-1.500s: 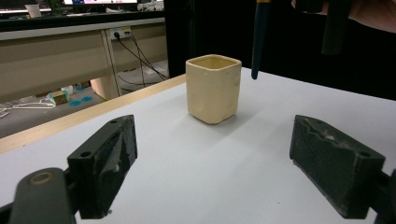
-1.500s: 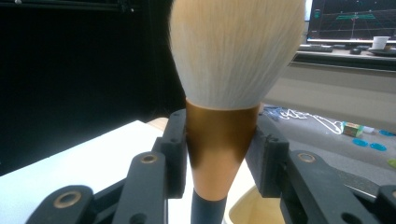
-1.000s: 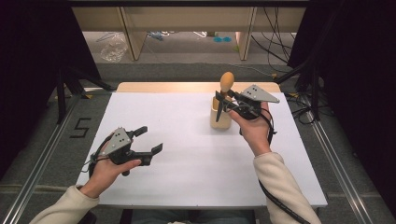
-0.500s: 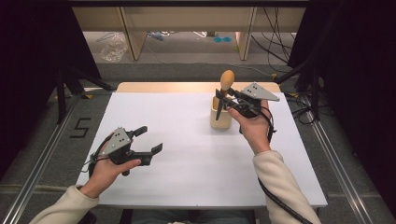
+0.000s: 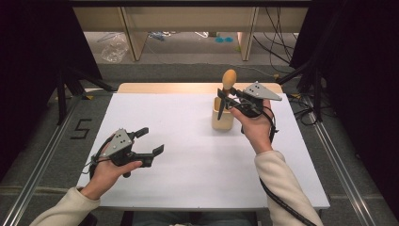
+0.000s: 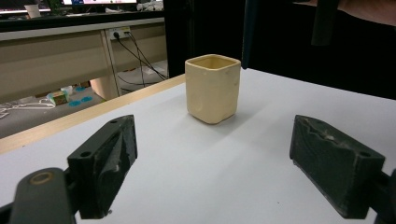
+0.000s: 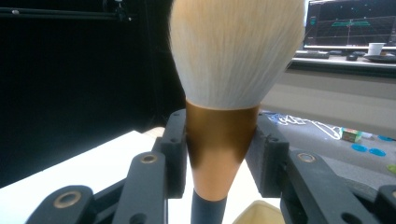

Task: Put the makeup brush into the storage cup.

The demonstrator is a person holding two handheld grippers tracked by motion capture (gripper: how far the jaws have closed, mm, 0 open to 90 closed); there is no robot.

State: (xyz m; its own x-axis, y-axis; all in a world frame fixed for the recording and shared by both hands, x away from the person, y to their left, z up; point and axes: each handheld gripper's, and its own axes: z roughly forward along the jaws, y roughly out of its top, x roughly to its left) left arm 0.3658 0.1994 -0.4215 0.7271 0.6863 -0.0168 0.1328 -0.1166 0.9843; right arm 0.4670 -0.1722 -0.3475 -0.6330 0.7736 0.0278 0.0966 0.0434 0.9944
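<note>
High view: the right gripper (image 5: pixel 225 97) clamps a makeup brush (image 5: pixel 227 84) upright over the cream square cup (image 5: pixel 222 118), at one o'clock on the white table (image 5: pixel 188 141). The left gripper (image 5: pixel 149 140) hovers at eight o'clock, jaws wide and empty.

Left gripper view: cup (image 6: pixel 213 88) at twelve o'clock, well beyond the spread jaws.

Right gripper view: jaws pinch the brush's copper ferrule (image 7: pixel 221 140); cup rim (image 7: pixel 257 212) at six o'clock.

Makeup brush (image 5: pixel 228 84) with fluffy cream bristles, copper ferrule, dark handle, held upright, bristles up, above cream square cup (image 5: pixel 222 118) standing at the table's two o'clock
</note>
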